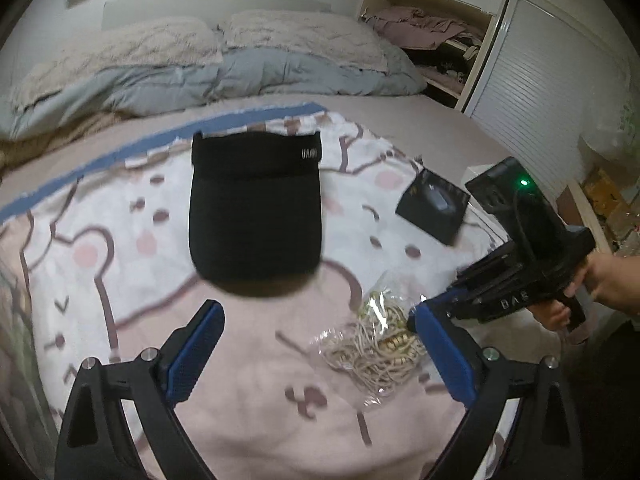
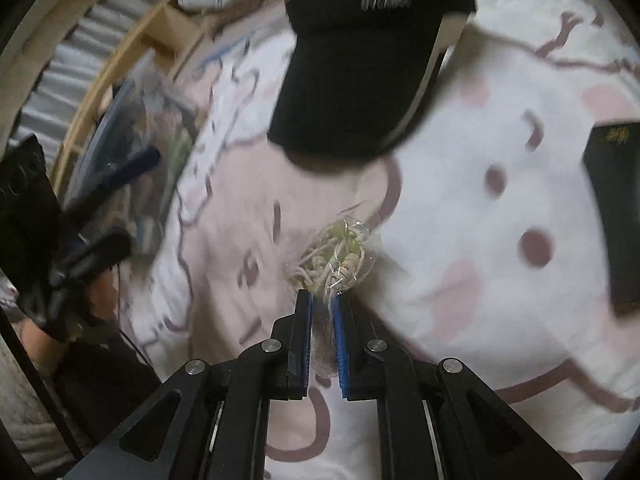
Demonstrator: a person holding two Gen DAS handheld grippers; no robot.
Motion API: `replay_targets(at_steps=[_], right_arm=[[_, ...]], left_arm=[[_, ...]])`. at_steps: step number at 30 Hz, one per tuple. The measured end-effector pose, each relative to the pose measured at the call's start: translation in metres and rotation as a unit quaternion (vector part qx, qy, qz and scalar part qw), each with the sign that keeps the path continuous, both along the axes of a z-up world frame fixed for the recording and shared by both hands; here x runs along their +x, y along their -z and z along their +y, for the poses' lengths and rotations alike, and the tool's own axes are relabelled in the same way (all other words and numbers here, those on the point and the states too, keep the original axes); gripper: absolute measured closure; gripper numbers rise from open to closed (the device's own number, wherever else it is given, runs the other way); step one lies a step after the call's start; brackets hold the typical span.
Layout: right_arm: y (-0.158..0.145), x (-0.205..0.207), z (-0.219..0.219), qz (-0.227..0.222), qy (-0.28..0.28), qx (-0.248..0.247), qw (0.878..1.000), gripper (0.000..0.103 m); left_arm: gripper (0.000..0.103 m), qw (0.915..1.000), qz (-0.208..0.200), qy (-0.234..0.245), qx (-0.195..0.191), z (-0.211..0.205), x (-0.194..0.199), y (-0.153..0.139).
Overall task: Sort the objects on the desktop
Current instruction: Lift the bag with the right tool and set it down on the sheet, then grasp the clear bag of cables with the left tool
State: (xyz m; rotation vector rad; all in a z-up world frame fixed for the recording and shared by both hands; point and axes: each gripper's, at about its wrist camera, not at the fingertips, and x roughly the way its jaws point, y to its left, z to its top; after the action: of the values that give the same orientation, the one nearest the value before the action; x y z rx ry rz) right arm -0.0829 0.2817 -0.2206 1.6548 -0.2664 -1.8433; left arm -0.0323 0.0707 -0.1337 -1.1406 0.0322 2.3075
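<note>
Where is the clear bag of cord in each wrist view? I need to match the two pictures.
Left wrist view: the clear bag of cord lies lower right of centre on the pink blanket, beside the right fingertip.
Right wrist view: the bag sits at centre, its near end pinched between the tips of the right hand-held gripper.
Shared landmark: the black visor lies above the bag in both views.

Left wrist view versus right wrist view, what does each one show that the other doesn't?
Only the left wrist view shows the pillows, the closet shelves and the left gripper open with nothing between its fingers. Only the right wrist view shows the right gripper shut on the bag of cords. Both show the black visor, the bag, the black box and the bear blanket.
</note>
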Motion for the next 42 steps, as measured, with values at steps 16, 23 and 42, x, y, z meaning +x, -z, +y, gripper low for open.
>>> replay_targets(at_steps=[16, 23, 42], right_arm=[[0.015, 0.005, -0.029, 0.042, -0.005, 0.1, 0.994, 0.082], [0.024, 0.019, -0.075, -0.024, -0.076, 0.079, 0.994, 0.081], [0.019, 0.015, -0.072, 0.078, -0.07, 0.271, 0.957, 0.015]], left_arm=[[0.006, 0.9954, -0.051, 0.072, -0.035, 0.015, 0.037, 0.039], [0.006, 0.9925, -0.04, 0.089, -0.074, 0.006, 0.045, 0.045], [0.006, 0.9874, -0.049, 0.063, -0.137, -0.032, 0.052, 0.061]])
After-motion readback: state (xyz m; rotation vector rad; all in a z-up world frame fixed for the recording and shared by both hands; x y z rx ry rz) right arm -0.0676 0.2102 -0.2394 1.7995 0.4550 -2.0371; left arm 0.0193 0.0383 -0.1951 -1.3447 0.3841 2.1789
